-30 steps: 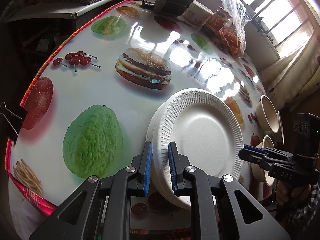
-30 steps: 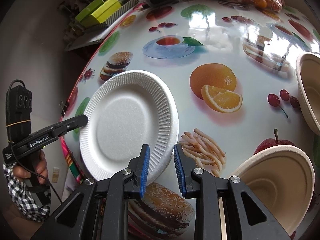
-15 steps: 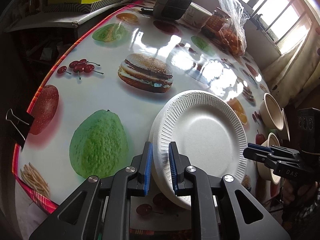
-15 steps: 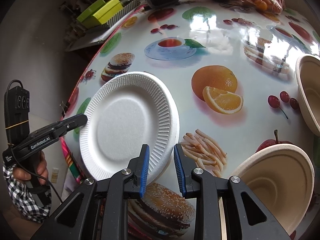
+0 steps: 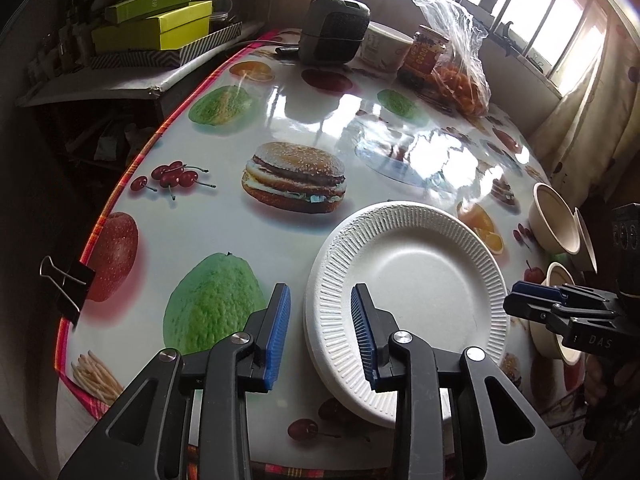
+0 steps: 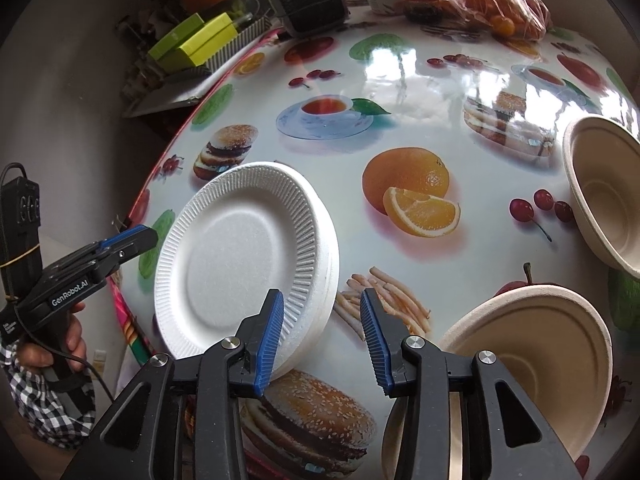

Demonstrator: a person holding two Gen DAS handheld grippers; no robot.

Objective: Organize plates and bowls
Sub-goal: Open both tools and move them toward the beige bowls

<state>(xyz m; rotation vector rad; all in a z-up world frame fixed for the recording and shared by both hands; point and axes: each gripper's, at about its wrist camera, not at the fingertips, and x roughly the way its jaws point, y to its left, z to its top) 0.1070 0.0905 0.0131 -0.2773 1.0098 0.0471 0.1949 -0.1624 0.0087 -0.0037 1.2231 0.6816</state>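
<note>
A stack of white foam plates [image 5: 408, 280] lies flat on the food-print tablecloth near the table's front edge; it also shows in the right wrist view [image 6: 240, 256]. My left gripper [image 5: 320, 336] is open, its jaws straddling the stack's near left rim without touching it. My right gripper [image 6: 322, 332] is open at the stack's other rim, over the printed fries. Two beige bowls stand to the right: a near one [image 6: 532, 344] and a far one [image 6: 604, 188]. The left wrist view shows them at the right edge [image 5: 554, 224].
At the table's far side stand a dark heater [image 5: 334, 34], a white tub [image 5: 384, 50], a jar [image 5: 424, 54] and a plastic bag of oranges [image 5: 460, 76]. Yellow-green boxes [image 5: 156, 26] sit on a side shelf. A binder clip [image 5: 66, 282] grips the table's left edge.
My left gripper has opened and let go of the plate stack's rim, and the stack now lies flat. My right gripper has opened wider too.
</note>
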